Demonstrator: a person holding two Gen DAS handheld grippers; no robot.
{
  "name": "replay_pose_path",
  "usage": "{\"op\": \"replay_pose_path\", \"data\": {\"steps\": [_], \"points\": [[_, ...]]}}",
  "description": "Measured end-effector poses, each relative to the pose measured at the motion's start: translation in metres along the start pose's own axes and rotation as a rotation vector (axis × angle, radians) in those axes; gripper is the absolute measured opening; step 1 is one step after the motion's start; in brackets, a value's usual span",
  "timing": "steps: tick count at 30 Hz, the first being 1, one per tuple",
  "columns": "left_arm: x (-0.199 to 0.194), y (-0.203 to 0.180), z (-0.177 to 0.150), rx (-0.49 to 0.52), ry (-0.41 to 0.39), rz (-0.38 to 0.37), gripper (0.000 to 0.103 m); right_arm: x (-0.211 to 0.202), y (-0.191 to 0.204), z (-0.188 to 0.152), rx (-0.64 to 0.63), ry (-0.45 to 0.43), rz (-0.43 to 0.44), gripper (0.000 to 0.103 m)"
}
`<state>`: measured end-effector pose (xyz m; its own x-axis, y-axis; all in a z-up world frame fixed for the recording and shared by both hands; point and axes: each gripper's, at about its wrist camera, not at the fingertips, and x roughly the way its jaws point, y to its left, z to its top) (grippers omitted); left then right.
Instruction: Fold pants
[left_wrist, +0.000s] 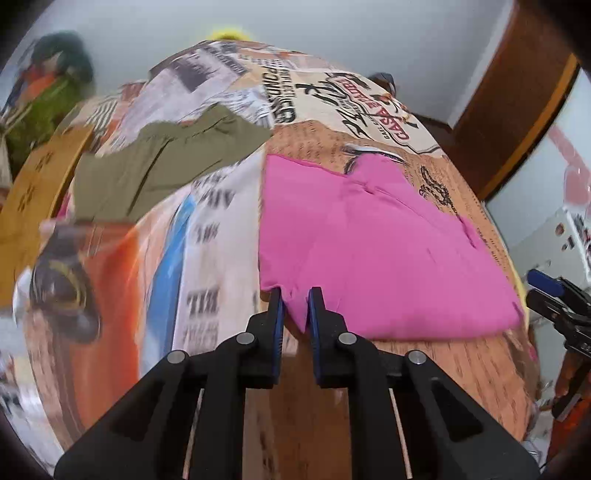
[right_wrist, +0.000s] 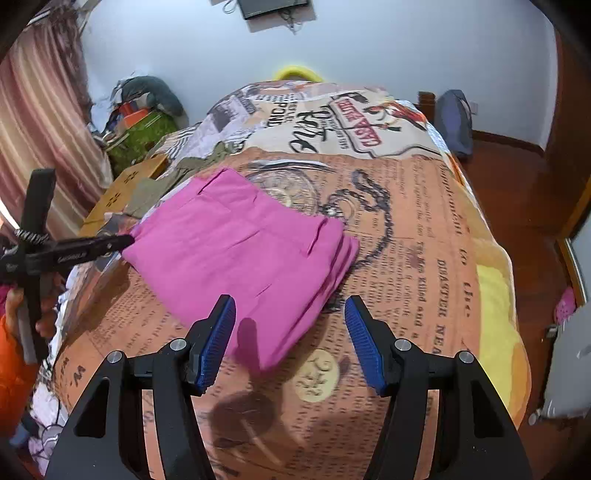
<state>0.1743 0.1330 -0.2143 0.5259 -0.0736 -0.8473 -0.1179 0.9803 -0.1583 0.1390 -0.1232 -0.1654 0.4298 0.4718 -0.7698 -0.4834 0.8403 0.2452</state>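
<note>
Lying folded on the printed bedspread (right_wrist: 424, 229), the pink pants (right_wrist: 243, 251) sit mid-bed. Left gripper (left_wrist: 295, 295) has narrow jaws pinching the pants' near-left corner. Right gripper (right_wrist: 290, 306) hovers over the near edge, jaws wide, nothing between the pads. Olive garment (left_wrist: 162, 162) lies further back (blurred in the left wrist view).

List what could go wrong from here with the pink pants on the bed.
1. The left hand-held gripper pinches only a small corner of the folded pink pants; pulling may draw up one layer and undo the fold.
2. The right hand-held gripper is open over the near corner, holding nothing, so the stack could slide on the printed bedspread.
3. The olive garment lies close behind and could get dragged along.
</note>
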Motion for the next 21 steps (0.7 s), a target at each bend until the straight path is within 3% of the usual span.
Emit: {"op": "replay_pose_path", "data": {"steps": [6,11,14,21], "points": [[-0.008,0.012,-0.026,-0.012,0.000,0.074,0.013,0.010,0.030,0.005,-0.088,0.004,0.003,0.058],[-0.013,0.022,-0.030,-0.018,0.007,0.083,0.012,0.031,0.035,0.006,-0.084,0.039,0.024,0.058],[-0.024,0.017,-0.023,0.022,-0.019,0.092,0.013,0.042,0.032,0.006,-0.062,0.089,0.031,0.058],[-0.042,-0.017,0.012,0.153,-0.092,0.029,0.018,0.035,0.031,0.028,-0.065,0.039,0.033,0.058]]}}
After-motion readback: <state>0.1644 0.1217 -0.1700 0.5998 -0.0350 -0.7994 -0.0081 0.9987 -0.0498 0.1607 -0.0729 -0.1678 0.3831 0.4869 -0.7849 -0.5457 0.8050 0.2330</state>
